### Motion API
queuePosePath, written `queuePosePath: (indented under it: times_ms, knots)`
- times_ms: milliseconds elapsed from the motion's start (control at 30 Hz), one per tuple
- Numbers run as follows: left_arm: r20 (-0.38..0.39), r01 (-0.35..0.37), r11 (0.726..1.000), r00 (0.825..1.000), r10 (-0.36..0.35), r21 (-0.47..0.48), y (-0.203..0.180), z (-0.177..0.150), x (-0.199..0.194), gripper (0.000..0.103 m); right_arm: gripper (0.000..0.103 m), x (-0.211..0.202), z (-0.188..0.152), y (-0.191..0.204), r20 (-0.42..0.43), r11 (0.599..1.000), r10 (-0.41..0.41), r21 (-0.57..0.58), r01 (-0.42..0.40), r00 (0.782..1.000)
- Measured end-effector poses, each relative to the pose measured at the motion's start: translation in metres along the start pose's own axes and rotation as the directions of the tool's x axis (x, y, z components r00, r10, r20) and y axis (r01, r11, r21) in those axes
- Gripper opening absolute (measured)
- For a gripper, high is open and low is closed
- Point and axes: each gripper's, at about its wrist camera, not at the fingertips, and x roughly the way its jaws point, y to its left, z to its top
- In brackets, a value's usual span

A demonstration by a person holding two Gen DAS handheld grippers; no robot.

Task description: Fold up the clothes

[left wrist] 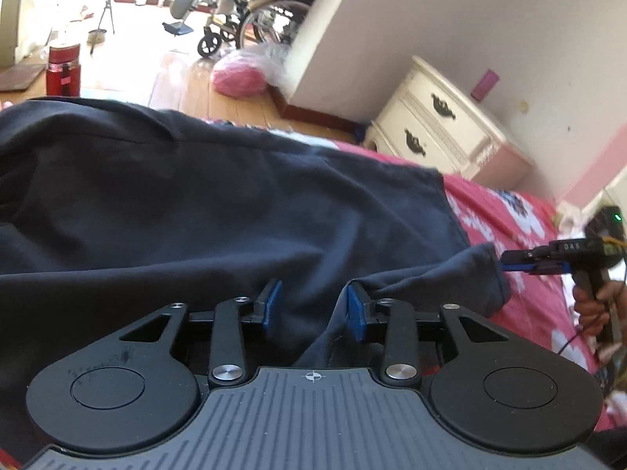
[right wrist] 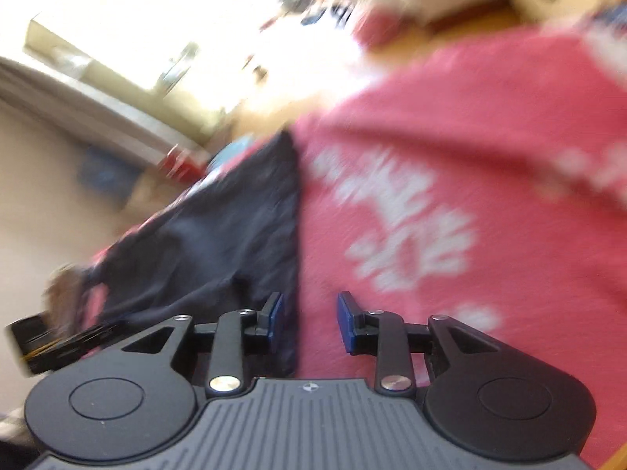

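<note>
A dark navy garment (left wrist: pixel 196 203) lies spread over a red bedspread with white flowers (left wrist: pixel 509 215). My left gripper (left wrist: pixel 313 305) hovers at its near edge with the jaws apart. A fold of the cloth runs loosely between the blue pads (left wrist: pixel 356 313), and they do not pinch it. A sleeve end (left wrist: pixel 462 274) sticks out to the right, where my right gripper (left wrist: pixel 509 265) sits beside its tip, held by a hand (left wrist: pixel 591 305). The right wrist view is blurred. There, the right gripper (right wrist: pixel 309 321) is open over the bedspread (right wrist: pixel 431 156), with the garment's edge (right wrist: pixel 219 243) by its left finger.
A cream nightstand (left wrist: pixel 439 125) stands past the bed's far right corner against a white wall. Beyond the bed is a wooden floor with a pink bag (left wrist: pixel 239 78), a red container (left wrist: pixel 62 68) and a wheelchair (left wrist: pixel 250 19).
</note>
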Motion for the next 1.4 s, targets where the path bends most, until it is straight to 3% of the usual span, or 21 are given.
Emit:
queuePosePath:
  times_ms: [67, 133, 233, 300, 400, 433, 567, 667, 767, 833, 933, 1067, 1200, 1333, 1400]
  knots:
    - [0.015, 0.002, 1.000, 1.000, -0.002, -0.003, -0.002, 0.000, -0.005, 0.038, 0.032, -0.017, -0.005, 0.020, 0.083, 0.997, -0.017, -0.071, 0.023, 0.996]
    - [0.025, 0.006, 1.000, 1.000, -0.006, -0.004, -0.004, -0.001, -0.009, 0.040, 0.032, -0.026, -0.013, 0.042, 0.118, 0.986, 0.035, -0.168, -0.015, 0.992]
    - [0.004, 0.030, 1.000, 1.000, -0.030, -0.005, -0.005, -0.002, -0.008, 0.041, 0.032, -0.018, -0.026, 0.080, 0.098, 0.946, 0.108, -0.317, -0.072, 0.989]
    - [-0.013, 0.027, 1.000, 1.000, -0.027, -0.009, -0.004, -0.003, -0.008, 0.041, 0.031, 0.001, -0.032, 0.092, 0.066, 0.926, 0.095, -0.373, -0.064, 0.993]
    - [-0.020, 0.004, 1.000, 1.000, -0.004, -0.030, -0.003, 0.000, -0.009, 0.042, 0.029, 0.041, -0.040, 0.086, 0.015, 0.927, -0.013, -0.374, 0.018, 1.000]
    - [-0.012, -0.001, 0.999, 1.000, 0.001, -0.040, -0.002, 0.001, -0.012, 0.042, 0.021, 0.053, -0.042, 0.078, 0.000, 0.932, -0.043, -0.360, 0.040, 0.999]
    - [0.074, 0.004, 0.999, 0.997, -0.001, -0.044, -0.007, 0.010, -0.031, 0.043, 0.015, 0.057, -0.043, 0.062, 0.023, 0.956, -0.021, -0.291, 0.027, 1.000]
    - [0.088, 0.054, 0.998, 0.995, -0.056, 0.027, -0.026, 0.013, -0.030, 0.043, 0.015, 0.057, -0.046, 0.064, 0.033, 0.953, -0.025, -0.302, 0.033, 0.999]
    - [0.038, 0.070, 0.986, 0.996, -0.076, 0.153, -0.056, 0.007, -0.012, 0.043, 0.015, 0.057, -0.046, 0.066, 0.040, 0.956, -0.026, -0.292, 0.037, 0.999]
    - [0.002, 0.027, 0.966, 1.000, -0.028, 0.259, -0.079, -0.001, 0.004, 0.042, 0.015, 0.057, -0.046, 0.067, 0.042, 0.960, -0.031, -0.279, 0.041, 0.999]
    - [-0.023, -0.075, 0.913, 0.996, 0.092, 0.400, -0.106, -0.014, 0.027, 0.042, 0.015, 0.055, -0.044, 0.076, 0.045, 0.954, -0.057, -0.292, 0.068, 0.997]
    - [-0.081, -0.197, 0.908, 0.967, 0.243, 0.369, -0.106, -0.016, 0.050, 0.042, 0.016, 0.040, -0.048, 0.102, 0.116, 0.920, -0.077, -0.375, 0.116, 0.990]
    - [-0.134, -0.231, 0.931, 0.952, 0.277, 0.282, -0.095, -0.013, 0.056, 0.043, 0.016, 0.036, -0.059, 0.122, 0.135, 0.880, -0.053, -0.462, 0.111, 0.989]
    - [-0.153, -0.259, 0.930, 0.940, 0.304, 0.261, -0.097, -0.013, 0.061, 0.043, 0.012, 0.069, -0.061, 0.109, 0.096, 0.859, -0.186, -0.468, 0.209, 0.978]
    - [-0.154, -0.272, 0.924, 0.935, 0.320, 0.270, -0.097, -0.014, 0.059, 0.043, 0.012, 0.072, -0.065, 0.116, 0.115, 0.823, -0.218, -0.513, 0.246, 0.969]
